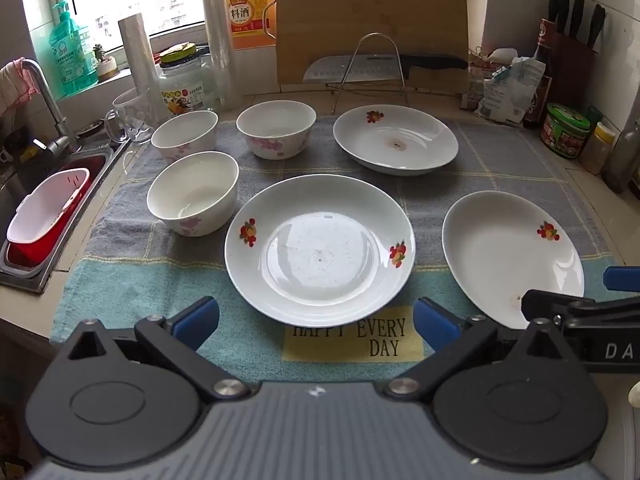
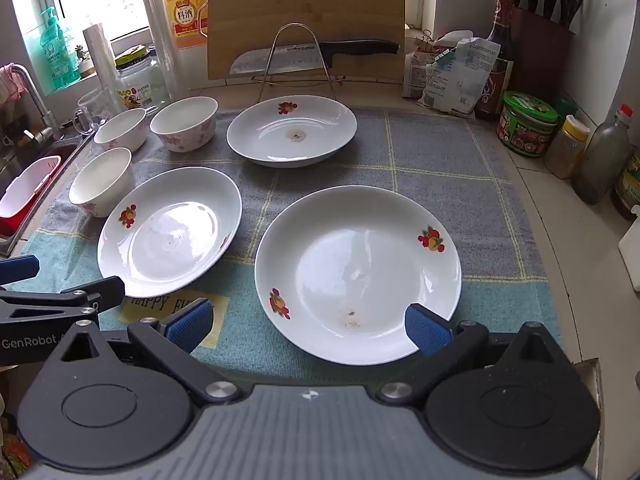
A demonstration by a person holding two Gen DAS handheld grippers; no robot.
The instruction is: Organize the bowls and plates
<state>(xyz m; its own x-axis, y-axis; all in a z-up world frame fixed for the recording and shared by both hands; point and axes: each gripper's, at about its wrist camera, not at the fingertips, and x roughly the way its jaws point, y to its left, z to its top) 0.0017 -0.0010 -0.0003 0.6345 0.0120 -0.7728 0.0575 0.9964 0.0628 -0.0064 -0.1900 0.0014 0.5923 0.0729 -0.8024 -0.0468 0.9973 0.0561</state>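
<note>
Three white plates with fruit prints lie apart on a checked towel (image 1: 500, 160): a near middle plate (image 1: 320, 250) (image 2: 170, 230), a near right plate (image 1: 512, 256) (image 2: 358, 272) and a far plate (image 1: 396, 140) (image 2: 292, 130). Three white bowls with pink flowers stand at the left: a near bowl (image 1: 194, 192) (image 2: 102, 186), a far left bowl (image 1: 184, 134) (image 2: 120, 128) and a far middle bowl (image 1: 276, 128) (image 2: 184, 124). My left gripper (image 1: 316, 322) hangs open just in front of the middle plate. My right gripper (image 2: 308, 324) is open over the near rim of the right plate, holding nothing.
A sink (image 1: 48, 200) with a red and white basket lies at the left. A wire rack (image 1: 370, 68) with a cleaver and a cutting board (image 1: 372, 20) stand behind the plates. Jars, bottles and a knife block (image 2: 540, 52) line the right. A glass mug (image 1: 132, 116) stands beside the bowls.
</note>
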